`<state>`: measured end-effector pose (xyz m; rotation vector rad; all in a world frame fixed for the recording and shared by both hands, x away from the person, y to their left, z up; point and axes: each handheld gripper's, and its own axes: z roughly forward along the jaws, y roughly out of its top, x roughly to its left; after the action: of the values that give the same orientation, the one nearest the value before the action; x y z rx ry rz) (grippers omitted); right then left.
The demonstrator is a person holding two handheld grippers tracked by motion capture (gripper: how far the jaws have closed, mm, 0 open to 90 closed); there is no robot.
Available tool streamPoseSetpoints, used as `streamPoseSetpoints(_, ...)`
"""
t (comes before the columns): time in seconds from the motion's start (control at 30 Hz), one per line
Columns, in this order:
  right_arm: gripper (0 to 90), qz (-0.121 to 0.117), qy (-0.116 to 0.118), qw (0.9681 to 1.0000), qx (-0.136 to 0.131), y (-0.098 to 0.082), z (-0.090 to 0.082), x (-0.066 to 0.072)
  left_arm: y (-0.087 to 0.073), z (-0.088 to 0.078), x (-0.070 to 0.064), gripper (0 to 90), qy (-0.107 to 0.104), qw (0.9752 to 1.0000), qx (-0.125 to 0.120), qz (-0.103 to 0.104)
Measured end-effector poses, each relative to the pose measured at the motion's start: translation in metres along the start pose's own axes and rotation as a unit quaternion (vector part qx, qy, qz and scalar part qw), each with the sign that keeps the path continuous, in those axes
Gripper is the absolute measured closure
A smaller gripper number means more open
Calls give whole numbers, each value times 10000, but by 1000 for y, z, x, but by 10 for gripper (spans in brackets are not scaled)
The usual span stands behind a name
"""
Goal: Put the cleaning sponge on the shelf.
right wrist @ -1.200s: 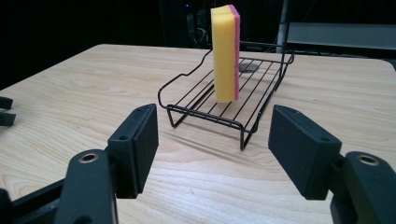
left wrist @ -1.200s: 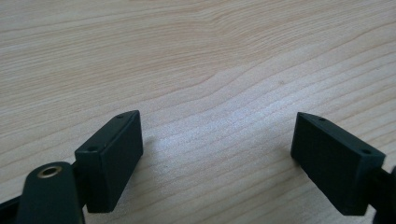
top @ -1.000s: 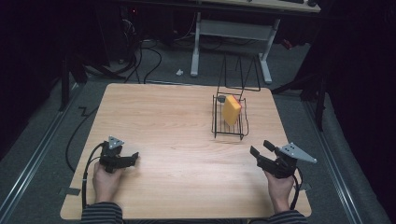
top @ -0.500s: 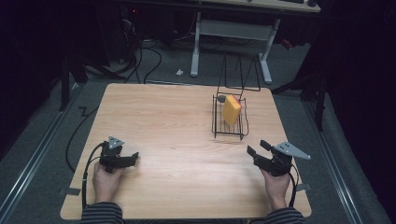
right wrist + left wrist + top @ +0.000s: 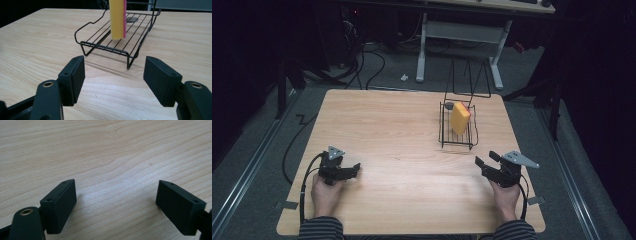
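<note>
Wooden table [image 5: 407, 150] in a dark room. Left gripper [image 5: 353, 169] and right gripper [image 5: 483, 161] rest near its front edge, jaws apart, empty. Beyond the right one, a yellow sponge [image 5: 459, 118] stands upright in a black wire rack [image 5: 457, 142].

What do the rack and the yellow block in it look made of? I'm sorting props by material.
Rack: thin black-coated metal wire, judging by its slim bent rods. Yellow block: likely a foam sponge, matte and fine-pored, with a pink layer on one face.
</note>
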<state>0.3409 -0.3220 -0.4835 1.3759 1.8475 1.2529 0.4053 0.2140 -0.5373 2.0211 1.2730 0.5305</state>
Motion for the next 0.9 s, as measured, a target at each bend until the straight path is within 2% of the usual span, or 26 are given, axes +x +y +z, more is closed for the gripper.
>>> streamPoseSetpoints(0.43, 343, 107, -175, 9996, 182, -6, 7, -13, 0, 0, 0, 172, 2, 10000, 0, 1)
streamPoseSetpoints(0.9, 353, 109, -519, 9967, 620, -14, 20, -22, 0, 0, 0, 172, 3, 10000, 0, 1)
